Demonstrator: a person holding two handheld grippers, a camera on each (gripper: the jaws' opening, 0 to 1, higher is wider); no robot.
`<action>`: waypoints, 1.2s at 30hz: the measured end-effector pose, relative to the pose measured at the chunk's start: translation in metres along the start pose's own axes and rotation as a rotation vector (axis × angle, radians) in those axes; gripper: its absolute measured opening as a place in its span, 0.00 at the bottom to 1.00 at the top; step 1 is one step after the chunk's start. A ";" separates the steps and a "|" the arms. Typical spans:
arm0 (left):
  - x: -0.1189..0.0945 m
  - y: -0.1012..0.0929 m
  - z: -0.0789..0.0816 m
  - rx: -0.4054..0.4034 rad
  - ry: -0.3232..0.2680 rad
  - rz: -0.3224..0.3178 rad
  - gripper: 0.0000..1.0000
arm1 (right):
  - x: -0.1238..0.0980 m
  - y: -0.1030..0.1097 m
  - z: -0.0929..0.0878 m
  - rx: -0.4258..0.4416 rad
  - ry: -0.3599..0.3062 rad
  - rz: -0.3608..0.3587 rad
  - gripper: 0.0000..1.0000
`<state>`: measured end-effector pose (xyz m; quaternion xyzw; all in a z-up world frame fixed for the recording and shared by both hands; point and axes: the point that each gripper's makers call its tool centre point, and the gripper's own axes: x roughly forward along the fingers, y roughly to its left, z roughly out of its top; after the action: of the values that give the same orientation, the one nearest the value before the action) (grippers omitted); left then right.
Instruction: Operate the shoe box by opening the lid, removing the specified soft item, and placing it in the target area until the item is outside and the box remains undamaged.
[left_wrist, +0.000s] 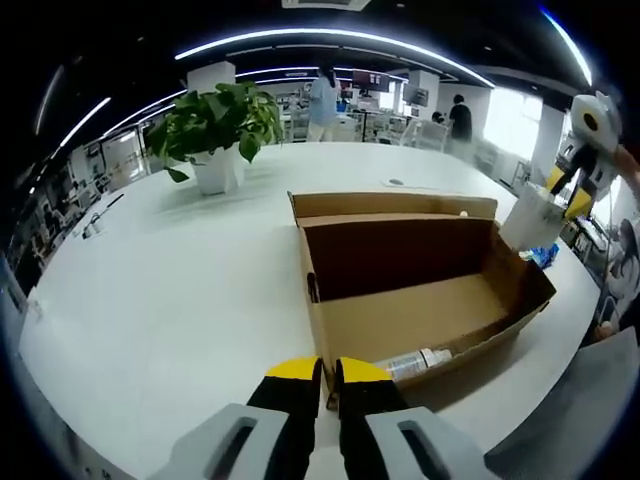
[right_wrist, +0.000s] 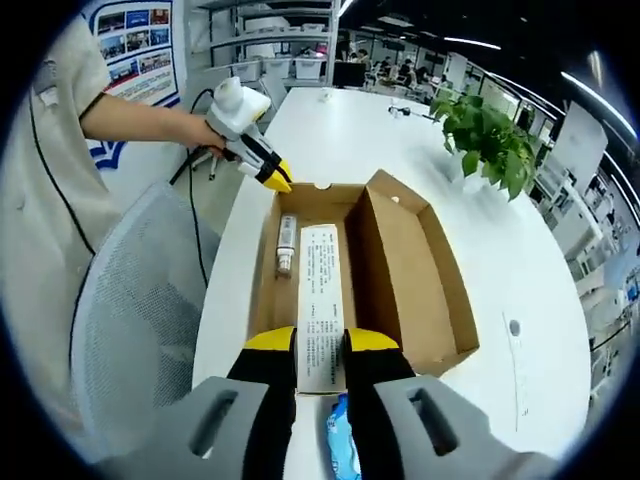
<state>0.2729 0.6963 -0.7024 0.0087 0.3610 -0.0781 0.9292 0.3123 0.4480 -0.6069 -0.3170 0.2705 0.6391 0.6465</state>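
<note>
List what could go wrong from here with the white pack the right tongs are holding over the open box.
The right tongs pinch only the near end of the white pack, so it could slip back into the shoe box. The left tongs sit closed at the box's near wall; pressing harder might crease the cardboard. A small bottle lies beside the pack and could be dragged along.

Bright, even office light in both my views.

Ceiling strips (left_wrist: 330, 38) bend into long arcs and flare white, and a window (left_wrist: 512, 120) beyond the table blows out. The table (left_wrist: 180, 290) glares pale, with soft shadow under the box (left_wrist: 400, 320) and darkness along its inner wall. Straight lines curve hard toward the edges. The far background in the right gripper view is soft, and my jaws blur slightly up close.
</note>
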 end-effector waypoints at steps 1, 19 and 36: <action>0.000 0.000 0.000 0.001 0.001 0.000 0.05 | -0.002 0.000 0.000 -0.001 -0.003 -0.002 0.15; 0.000 -0.001 0.000 0.006 0.014 0.000 0.05 | -0.064 -0.026 -0.009 -0.021 -0.034 -0.084 0.15; 0.000 -0.001 -0.001 0.010 0.033 0.001 0.05 | -0.116 -0.055 -0.041 -0.007 -0.016 -0.154 0.15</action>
<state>0.2726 0.6949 -0.7031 0.0148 0.3758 -0.0791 0.9232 0.3656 0.3425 -0.5427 -0.3338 0.2379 0.5909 0.6949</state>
